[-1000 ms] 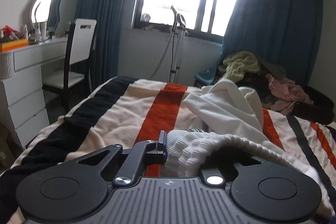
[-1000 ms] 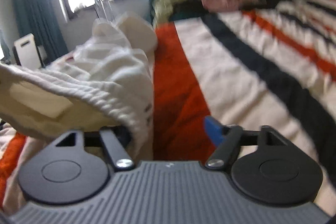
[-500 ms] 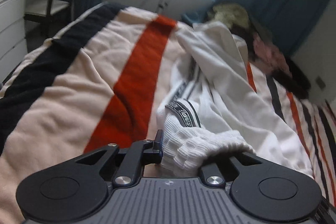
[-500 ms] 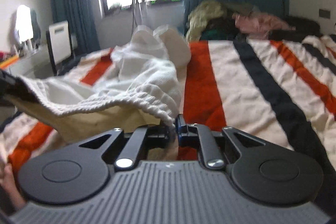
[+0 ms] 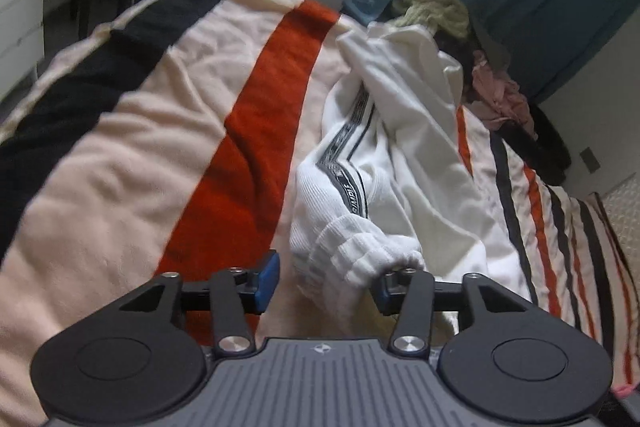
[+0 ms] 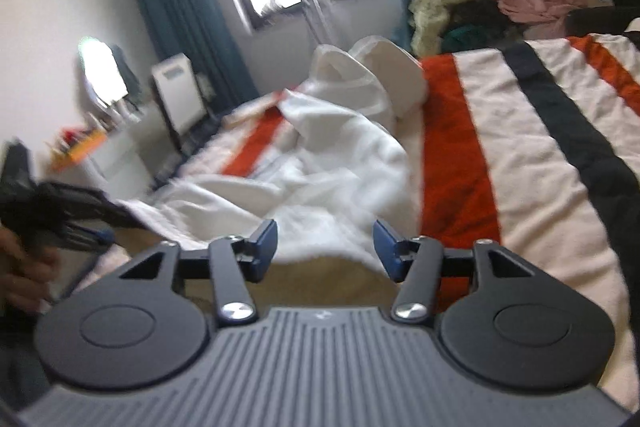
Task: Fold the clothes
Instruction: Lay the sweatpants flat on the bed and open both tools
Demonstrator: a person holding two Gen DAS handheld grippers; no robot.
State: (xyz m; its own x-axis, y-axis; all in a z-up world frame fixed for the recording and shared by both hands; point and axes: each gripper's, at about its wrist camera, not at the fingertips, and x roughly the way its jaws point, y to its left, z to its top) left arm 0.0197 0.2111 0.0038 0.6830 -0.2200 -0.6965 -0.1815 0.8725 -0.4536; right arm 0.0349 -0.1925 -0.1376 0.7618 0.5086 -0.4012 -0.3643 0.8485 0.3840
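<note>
Jaws spread on both left gripper (image 5: 322, 281) and right gripper (image 6: 324, 247); white sweatshirt (image 5: 384, 163) lies crumpled, hem should be regrasped evenly.

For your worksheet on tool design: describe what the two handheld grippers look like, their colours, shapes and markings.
Both the left gripper and right gripper match: a grey ribbed body with a small round logo, two black round discs, black linkage bars with silver screws, and blue pads on the fingertips. No cables or sleeves show.
</note>
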